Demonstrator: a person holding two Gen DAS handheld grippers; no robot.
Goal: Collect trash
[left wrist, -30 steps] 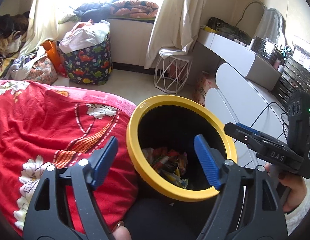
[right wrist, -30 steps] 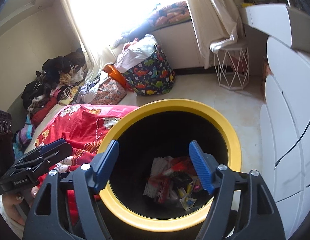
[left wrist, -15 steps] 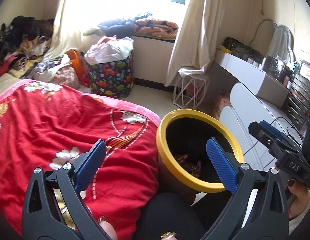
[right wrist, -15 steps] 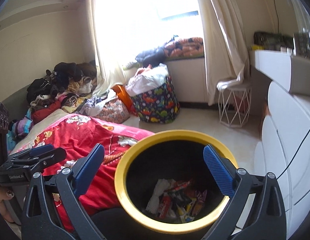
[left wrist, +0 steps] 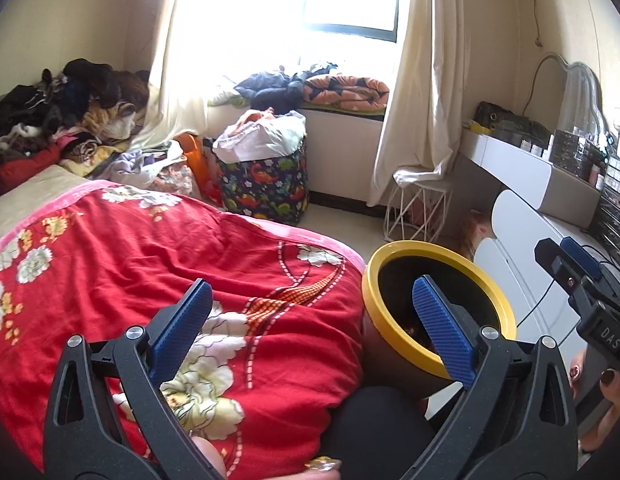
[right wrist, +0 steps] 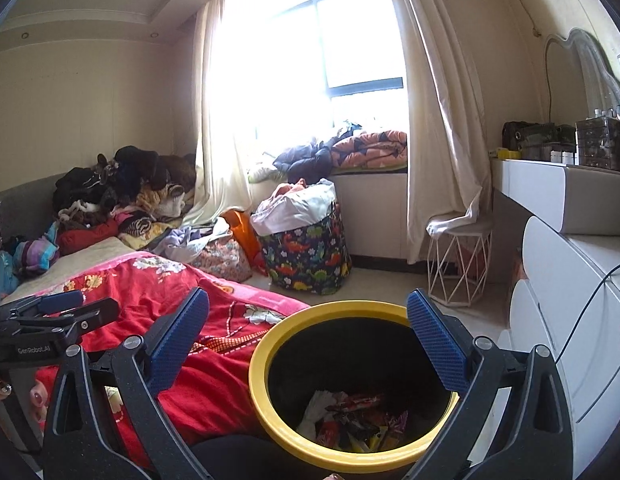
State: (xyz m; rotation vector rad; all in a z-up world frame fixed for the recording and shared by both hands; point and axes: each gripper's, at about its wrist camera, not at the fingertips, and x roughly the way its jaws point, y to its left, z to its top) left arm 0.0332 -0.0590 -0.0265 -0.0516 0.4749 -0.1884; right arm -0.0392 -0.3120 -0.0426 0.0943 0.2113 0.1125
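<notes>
A black bin with a yellow rim [right wrist: 269, 344] stands beside the bed; it also shows in the left wrist view [left wrist: 394, 248]. Several crumpled wrappers [right wrist: 350, 420] lie at its bottom. My left gripper [left wrist: 310, 328] is open and empty, held over the edge of the red floral blanket [left wrist: 129, 248] and the bin's left side. My right gripper [right wrist: 307, 336] is open and empty above the bin's mouth. The right gripper's body shows at the right edge of the left wrist view, and the left gripper's body at the left edge of the right wrist view.
A dinosaur-print basket [right wrist: 310, 252] stuffed with laundry stands on the floor by the window. A white wire stool [right wrist: 458, 264] is under the curtain. A white dresser [right wrist: 570, 280] runs along the right. Clothes [right wrist: 121, 188] are piled at the bed's far end.
Both grippers have lifted and tilted up away from the bin, so more of the room and window shows. The bin now sits lower and smaller in both views. Both stay open.
</notes>
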